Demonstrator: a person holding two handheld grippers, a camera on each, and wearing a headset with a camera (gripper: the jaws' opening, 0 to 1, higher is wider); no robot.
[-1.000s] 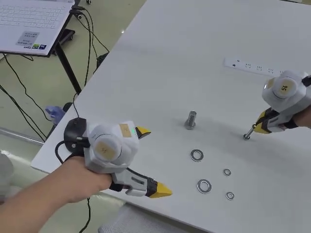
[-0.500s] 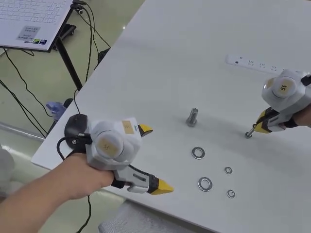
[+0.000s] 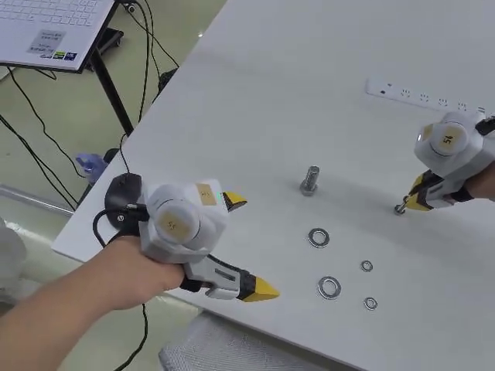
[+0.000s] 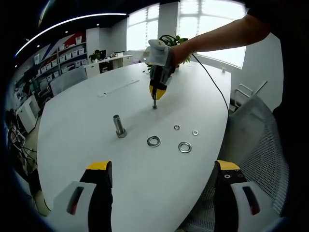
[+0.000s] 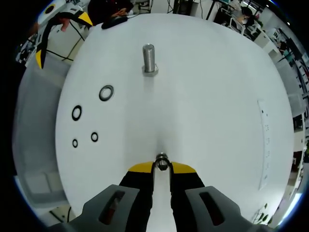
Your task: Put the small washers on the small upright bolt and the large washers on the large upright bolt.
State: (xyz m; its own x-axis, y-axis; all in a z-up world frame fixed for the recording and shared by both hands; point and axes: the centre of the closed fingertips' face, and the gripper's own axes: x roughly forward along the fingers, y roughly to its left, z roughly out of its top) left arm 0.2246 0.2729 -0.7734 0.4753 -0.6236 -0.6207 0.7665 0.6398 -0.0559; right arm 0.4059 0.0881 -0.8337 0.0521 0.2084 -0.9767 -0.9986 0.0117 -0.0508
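Right gripper [image 3: 412, 203] clamped on the small steel bolt [image 3: 400, 209], upright on the white table [image 3: 255, 100] at right of frame; left gripper [image 3: 251, 247] jaws wide apart, lower left.
Flat shiny steel rings lie lower centre: large washers [image 3: 319, 236], small washers [image 3: 366, 266] just right. Likely light, stiff, slippery, so pinch across the outer rim. Large hex-head steel bolt [image 3: 310, 180] stands mid-frame.

Right gripper [image 5: 161, 170]: jaws are pinching the small bolt [image 5: 161, 159] at six o'clock, over the white table [image 5: 207, 96]. Large bolt [image 5: 149, 60] is standing upright at twelve o'clock. Two large washers [image 5: 106, 93] [image 5: 77, 113] and two small washers [image 5: 94, 137] [image 5: 75, 143] are lying flat between nine and ten o'clock, none touching.
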